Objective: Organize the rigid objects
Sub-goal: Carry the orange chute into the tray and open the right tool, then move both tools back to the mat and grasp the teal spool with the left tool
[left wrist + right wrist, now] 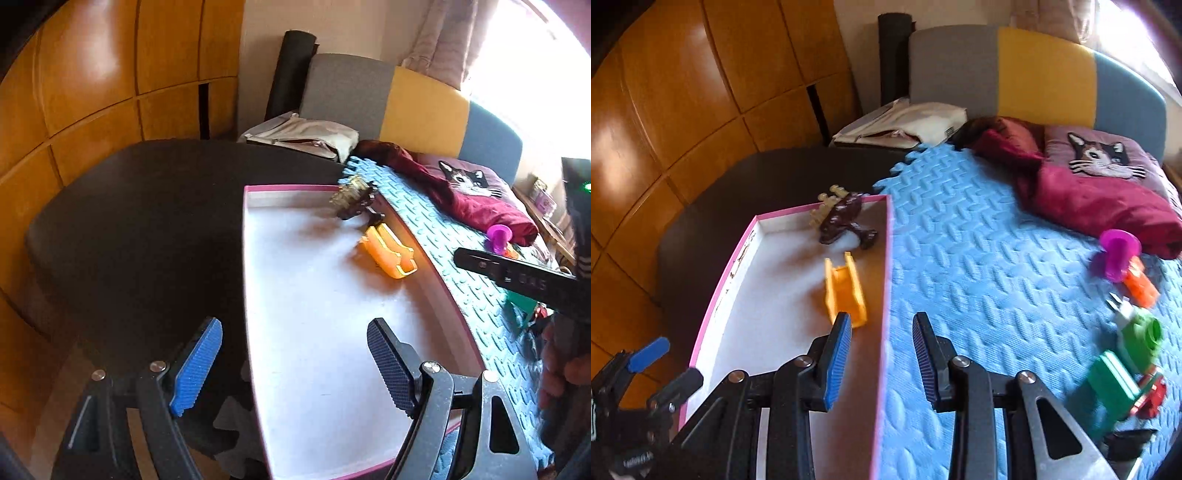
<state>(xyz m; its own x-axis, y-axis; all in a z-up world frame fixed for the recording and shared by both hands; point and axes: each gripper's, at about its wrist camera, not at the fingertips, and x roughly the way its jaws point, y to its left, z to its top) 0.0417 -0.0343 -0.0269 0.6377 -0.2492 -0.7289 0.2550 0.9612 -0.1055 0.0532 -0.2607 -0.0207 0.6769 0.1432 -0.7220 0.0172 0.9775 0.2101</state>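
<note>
Inside the pink-rimmed box (888, 258) lie the orange piece (846, 291) and, beyond it, a brown moose toy (846, 218). Both tools are released and empty — the left tool (295, 365) over the box's near end, the right tool (882, 354) straddling its right wall.

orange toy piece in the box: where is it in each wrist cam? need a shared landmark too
Left wrist: orange piece lies right of centre, inside the pink-edged box by its right wall, just below the brown moose figure.
Right wrist: orange piece lies left of centre, just above the tip of the right gripper's left finger, near the box's right wall.
Shared landmark: the moose figure in the box's far corner.
</note>
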